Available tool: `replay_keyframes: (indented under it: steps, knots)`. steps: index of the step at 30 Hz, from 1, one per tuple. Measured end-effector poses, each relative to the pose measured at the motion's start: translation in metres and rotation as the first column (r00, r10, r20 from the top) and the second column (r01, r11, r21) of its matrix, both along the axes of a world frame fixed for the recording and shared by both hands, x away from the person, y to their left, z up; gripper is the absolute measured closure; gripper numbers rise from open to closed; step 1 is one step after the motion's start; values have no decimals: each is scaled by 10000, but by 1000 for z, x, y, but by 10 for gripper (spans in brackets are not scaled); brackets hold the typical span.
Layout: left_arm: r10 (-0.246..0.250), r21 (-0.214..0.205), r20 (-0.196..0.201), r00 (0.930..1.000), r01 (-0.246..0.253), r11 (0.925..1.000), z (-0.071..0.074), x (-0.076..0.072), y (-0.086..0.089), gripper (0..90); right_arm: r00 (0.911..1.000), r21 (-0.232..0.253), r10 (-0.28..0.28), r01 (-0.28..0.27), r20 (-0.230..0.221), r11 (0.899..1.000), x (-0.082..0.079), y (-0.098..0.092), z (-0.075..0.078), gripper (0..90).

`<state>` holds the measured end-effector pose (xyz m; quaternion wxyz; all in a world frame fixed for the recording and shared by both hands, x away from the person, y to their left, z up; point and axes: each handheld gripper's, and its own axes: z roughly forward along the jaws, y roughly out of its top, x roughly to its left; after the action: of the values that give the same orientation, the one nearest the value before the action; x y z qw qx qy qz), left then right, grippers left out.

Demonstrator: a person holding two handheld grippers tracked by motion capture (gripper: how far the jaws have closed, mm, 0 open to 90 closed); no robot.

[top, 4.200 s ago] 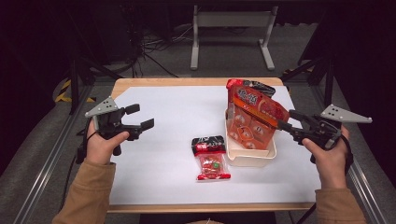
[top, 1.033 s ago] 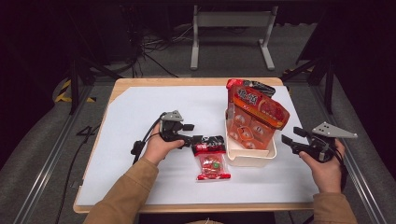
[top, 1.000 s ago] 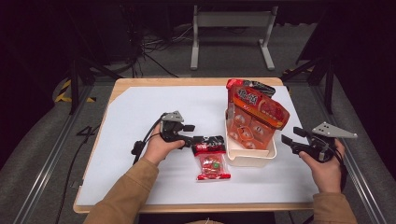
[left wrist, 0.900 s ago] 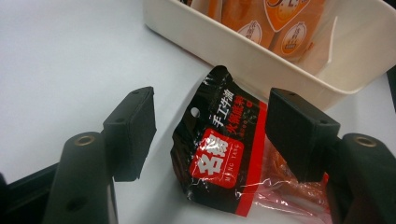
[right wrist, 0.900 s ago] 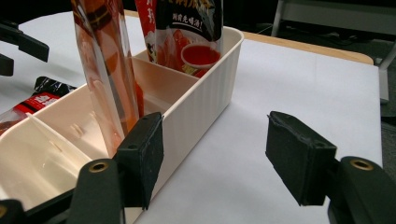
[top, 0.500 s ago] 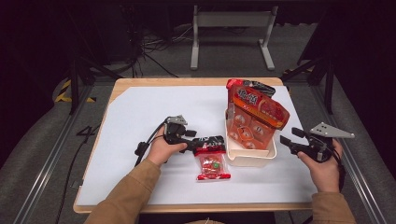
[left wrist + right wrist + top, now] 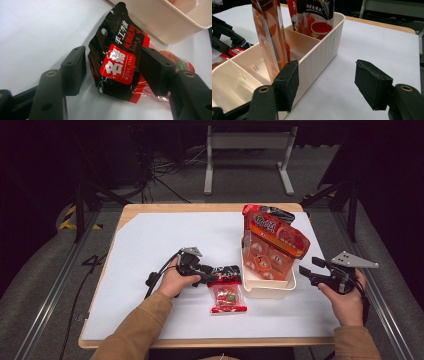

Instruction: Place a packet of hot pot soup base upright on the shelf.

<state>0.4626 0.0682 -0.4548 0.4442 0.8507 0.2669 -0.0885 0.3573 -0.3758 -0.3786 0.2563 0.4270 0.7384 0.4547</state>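
Observation:
A black snack packet [image 7: 226,270] with a red label lies on the white table sheet, partly over a red clear-windowed packet [image 7: 227,297]. My left gripper [image 7: 212,271] reaches it from the left. In the left gripper view the black packet [image 7: 117,62] sits between the jaws of my left gripper [image 7: 112,56], which have just been closing. The right pad meets the packet's edge and the left pad stands just off it. My right gripper [image 7: 307,266] hovers open to the right of the cream bin [image 7: 267,290], with nothing between its jaws [image 7: 327,72].
The divided cream bin [image 7: 322,50] holds an upright orange pouch [image 7: 272,245] and, at its far end, a dark red packet [image 7: 270,212]. White sheet lies bare left of my left hand and beyond it. The table's wooden edge runs along the front.
My left hand came in from the table's left side to the black packet and edged a little right around it. My right hand has stayed beside the bin.

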Motion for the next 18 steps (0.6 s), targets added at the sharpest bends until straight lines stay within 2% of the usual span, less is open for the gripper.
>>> replay_keyframes:
  steps: [5,9,10,15,18]
  knots:
    - [-53,-3,11,10000,53,10000,0,-1,0,482,10000,-8,26,-26,-34,10000,0,0,-1,359]
    - [98,11,21,10000,-98,10000,-1,0,0,591,10000,-17,69,-69,-42,10000,1,1,-1,359]
    - [187,0,-26,9998,-187,9998,-1,0,0,591,10000,-17,69,-69,-42,10000,1,1,-1,359]
    - [572,-5,-123,9983,-572,9984,-3,1,1,772,9999,-35,94,-94,-42,9999,1,1,-1,358]
    - [685,4,72,9976,-685,9976,-2,0,1,833,9999,-32,99,-99,-41,9999,1,1,-1,358]
